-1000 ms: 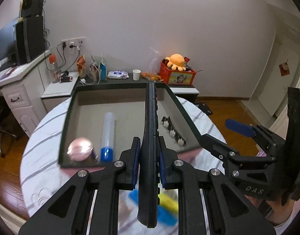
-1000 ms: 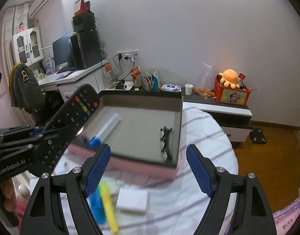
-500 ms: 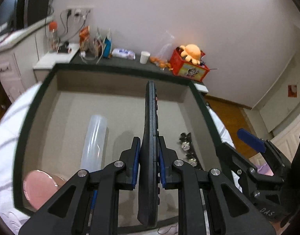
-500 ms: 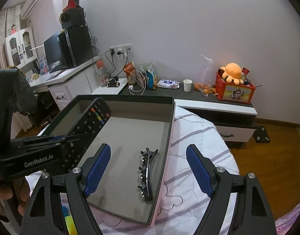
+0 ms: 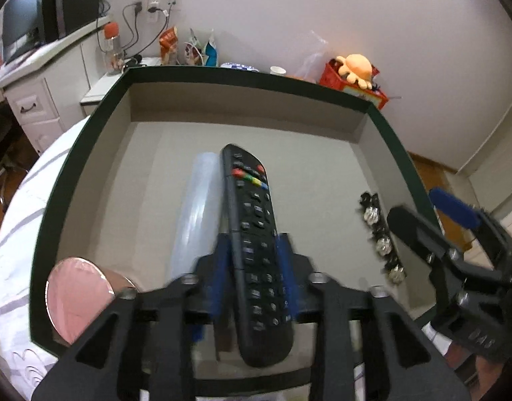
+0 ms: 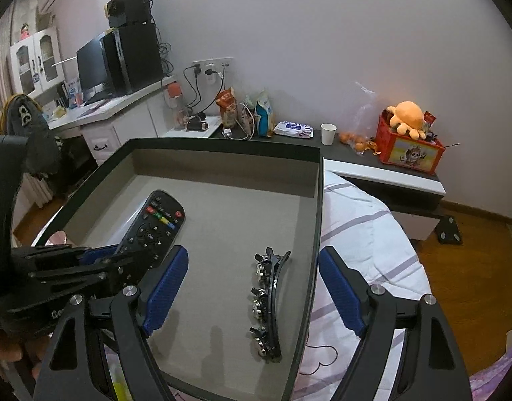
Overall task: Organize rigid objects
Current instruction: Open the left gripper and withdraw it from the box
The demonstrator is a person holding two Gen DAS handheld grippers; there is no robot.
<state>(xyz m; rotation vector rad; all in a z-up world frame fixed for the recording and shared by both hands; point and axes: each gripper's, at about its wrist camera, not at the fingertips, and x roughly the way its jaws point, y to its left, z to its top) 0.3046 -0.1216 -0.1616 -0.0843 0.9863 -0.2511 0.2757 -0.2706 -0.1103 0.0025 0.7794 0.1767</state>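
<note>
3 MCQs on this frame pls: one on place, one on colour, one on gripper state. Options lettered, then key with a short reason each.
1. Where does the hair clip lie?
A. In the box, near its right wall
B. On the striped cloth outside the box
C. On top of the remote

2. What colour is the rim of the box?
A. Red
B. White
C. Dark green

3. How is the right gripper?
A. Shut on the hair clip
B. Open, holding nothing
C. Shut on the clear tube

Key:
1 A: the clip rests on the grey floor just inside the right wall.
2 C: the top edge reads dark green in the left wrist view.
3 B: its blue pads stand wide apart, with the clip lying free between them. The remote sits between the pads of the left gripper, beside the clear tube.
</note>
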